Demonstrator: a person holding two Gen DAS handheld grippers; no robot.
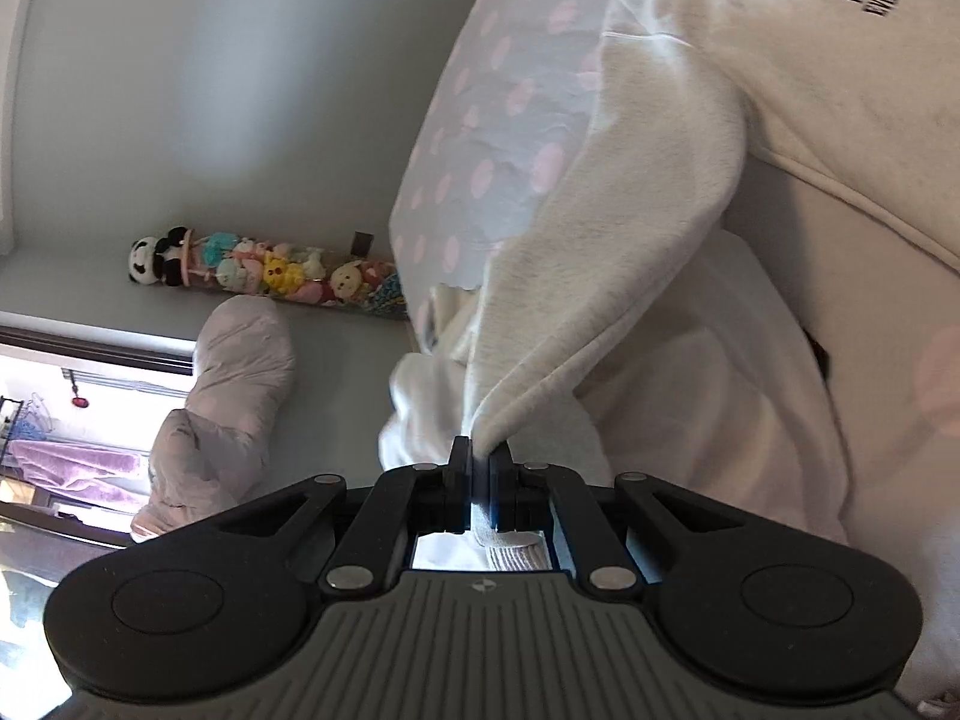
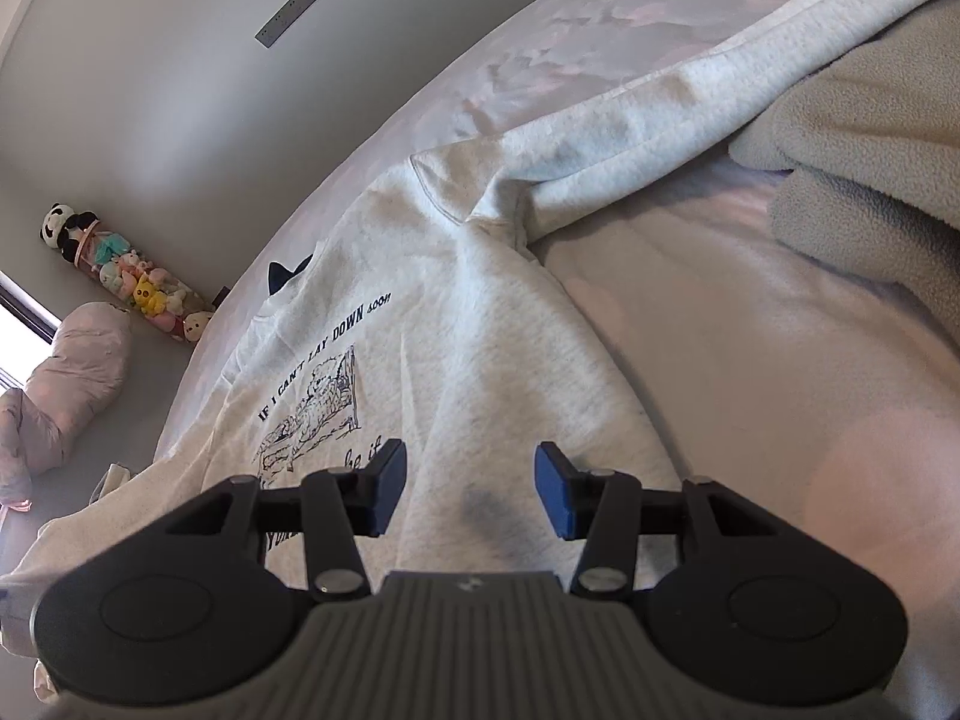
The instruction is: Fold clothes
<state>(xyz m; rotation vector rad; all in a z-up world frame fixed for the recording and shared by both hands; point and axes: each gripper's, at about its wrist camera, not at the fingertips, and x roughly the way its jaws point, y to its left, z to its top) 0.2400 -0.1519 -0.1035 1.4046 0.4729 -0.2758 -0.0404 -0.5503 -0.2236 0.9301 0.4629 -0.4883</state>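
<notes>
A sleeve cuff of the grey sweatshirt, spread on the bed, is clenched in the left gripper; the right gripper is held released above the lower centre. Folding the sleeve inward seems next.

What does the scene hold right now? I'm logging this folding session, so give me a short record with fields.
garment: light grey sweatshirt with black printed text, spread on the bed
surface: bedsheet with pale pink dots
left claw: shut on the sweatshirt's sleeve, lifting it
right claw: open, over the sweatshirt's body, gripping nothing
nearby: grey fleece blanket at the right edge
background: tube of plush toys by the wall
</notes>
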